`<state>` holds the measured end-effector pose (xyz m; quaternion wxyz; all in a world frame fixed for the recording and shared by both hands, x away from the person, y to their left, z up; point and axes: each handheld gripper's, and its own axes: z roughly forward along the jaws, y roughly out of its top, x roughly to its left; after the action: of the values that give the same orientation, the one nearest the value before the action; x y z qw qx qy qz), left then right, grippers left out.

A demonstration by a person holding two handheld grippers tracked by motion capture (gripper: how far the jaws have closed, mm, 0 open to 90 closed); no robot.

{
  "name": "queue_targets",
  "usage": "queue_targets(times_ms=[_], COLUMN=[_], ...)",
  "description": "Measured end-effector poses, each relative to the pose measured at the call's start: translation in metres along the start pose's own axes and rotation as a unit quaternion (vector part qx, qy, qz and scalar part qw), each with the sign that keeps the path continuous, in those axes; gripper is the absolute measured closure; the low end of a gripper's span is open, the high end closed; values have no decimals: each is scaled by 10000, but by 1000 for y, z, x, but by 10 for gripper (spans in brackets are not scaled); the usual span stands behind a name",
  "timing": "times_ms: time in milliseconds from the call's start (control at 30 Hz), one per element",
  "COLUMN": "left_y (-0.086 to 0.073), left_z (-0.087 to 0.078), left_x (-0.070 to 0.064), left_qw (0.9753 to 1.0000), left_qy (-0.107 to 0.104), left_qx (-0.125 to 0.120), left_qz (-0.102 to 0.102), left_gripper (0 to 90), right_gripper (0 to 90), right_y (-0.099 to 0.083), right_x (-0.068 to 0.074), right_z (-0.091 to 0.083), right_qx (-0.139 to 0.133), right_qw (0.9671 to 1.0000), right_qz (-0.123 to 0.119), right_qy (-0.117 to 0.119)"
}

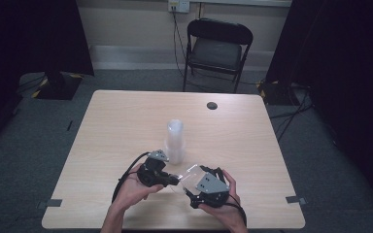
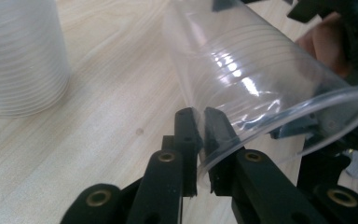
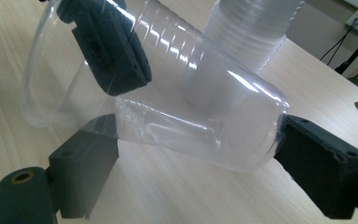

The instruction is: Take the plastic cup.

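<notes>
We see two black hand-held grippers working a clear, ribbed plastic cup [image 1: 187, 175] just above the pale wooden worktop [image 1: 116, 126], near the middle of its near edge. The cup lies on its side in the air, clear of the wood. The left gripper [image 2: 198, 122] has its two jaws brought almost together on the cup's rim, one jaw inside the mouth and one outside, pinching the thin wall between them. The right gripper [image 3: 196, 154] stands with its jaws spread wide, one beside the cup's mouth and the other against its closed base; whether they press on the cup we cannot tell. In the high view the left gripper [image 1: 156, 171] sits just left of the cup and the right gripper [image 1: 209, 187] just right of it, each in a hand. A tall stack of clear plastic cups [image 1: 175, 141] stands upright near the worktop's centre, just beyond the grippers.
</notes>
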<state>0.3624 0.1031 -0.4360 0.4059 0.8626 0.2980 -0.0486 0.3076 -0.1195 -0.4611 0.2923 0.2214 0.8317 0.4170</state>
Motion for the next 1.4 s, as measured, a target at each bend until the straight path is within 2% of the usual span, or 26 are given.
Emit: queue_targets(times_ms=[167,233,300,400,500,567,867,967,1000,1400], left_y=[2,2,2,2,3,4,7,8,8,9], left_z=[-1,-1,-1,1,3,4,8,9,9,9], left_x=[1,1,1,1,0,-2,-5,-5,-5,-4], left_qw=[9999,9998,9996,9995,9996,9996,9996,9996,9995,9991], left_qy=[-18,-33,-41,-6,-24,-3,22,0,-15,87], left_qx=[68,59,110,155,185,158,88,51,46,-78], left_qz=[-149,-206,-247,-280,-203,-220,-272,-280,-297,-416], left_gripper=[858,858,854,845,845,858,861,860,859,865], right_gripper=[135,135,134,134,138,140,139,139,142,175], right_y=[0,0,1,1,2,4,6,7,7,14], right_x=[-2,1,4,7,11,15,14,15,15,18], right_z=[1,0,-1,-1,0,3,8,7,7,8], right_qx=[-51,-137,-187,-204,-251,-191,-118,-121,-138,-162], right_qw=[9999,9993,9988,9982,9981,9979,9987,9986,9985,9983], right_qz=[-92,-261,-381,-529,-559,-619,-475,-498,-491,-507], right_qy=[-94,-245,-263,-183,48,34,143,141,214,229])
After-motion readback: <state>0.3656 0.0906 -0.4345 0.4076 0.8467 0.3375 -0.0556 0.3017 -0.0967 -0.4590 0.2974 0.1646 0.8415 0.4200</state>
